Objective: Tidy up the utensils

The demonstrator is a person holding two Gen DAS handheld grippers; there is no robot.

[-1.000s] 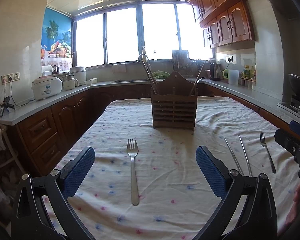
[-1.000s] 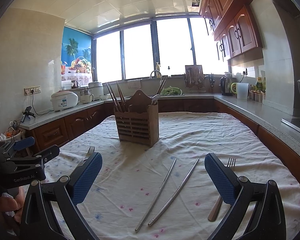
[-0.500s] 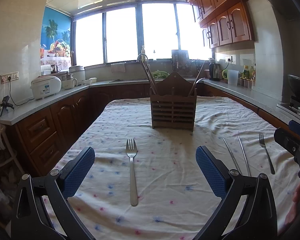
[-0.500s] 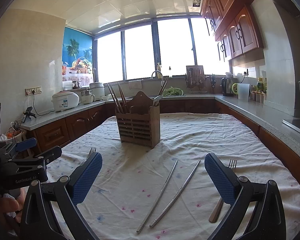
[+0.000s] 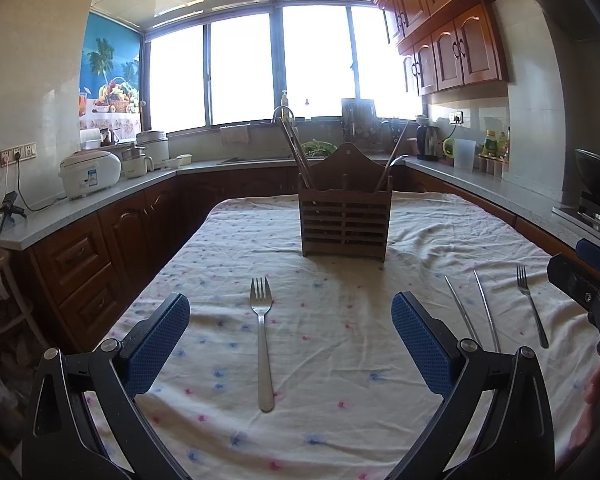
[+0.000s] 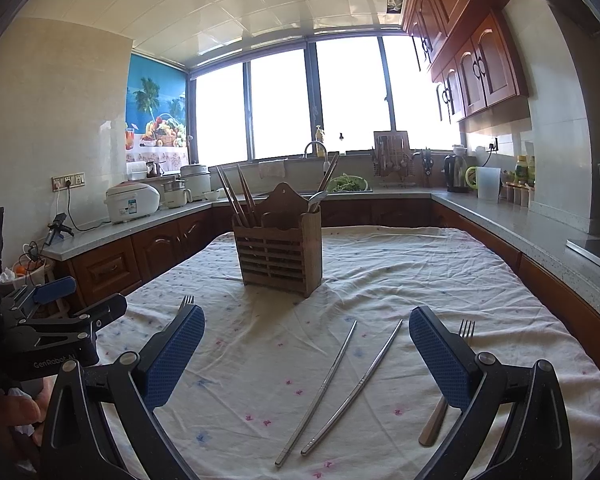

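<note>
Slatted brown wooden utensil holder [image 5: 343, 220], upright mid-table, chopsticks and a spoon already stowed. Loose items: silver steel fork [image 5: 262, 336], silver metal chopstick pair [image 6: 340, 384], second fork [image 6: 446, 392]. Left gripper [image 5: 290, 344] and right gripper [image 6: 306, 360] are held wide open, empty. Risk: thin flat metal may slip on the wrinkled floral-dotted white tablecloth [image 5: 340, 420]. Kitchen: grey counters, bright windows.

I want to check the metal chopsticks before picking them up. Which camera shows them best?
The right wrist view: both metal chopsticks lie whole between the open right gripper. In the left wrist view they sit far right, partly hidden behind a finger.
</note>
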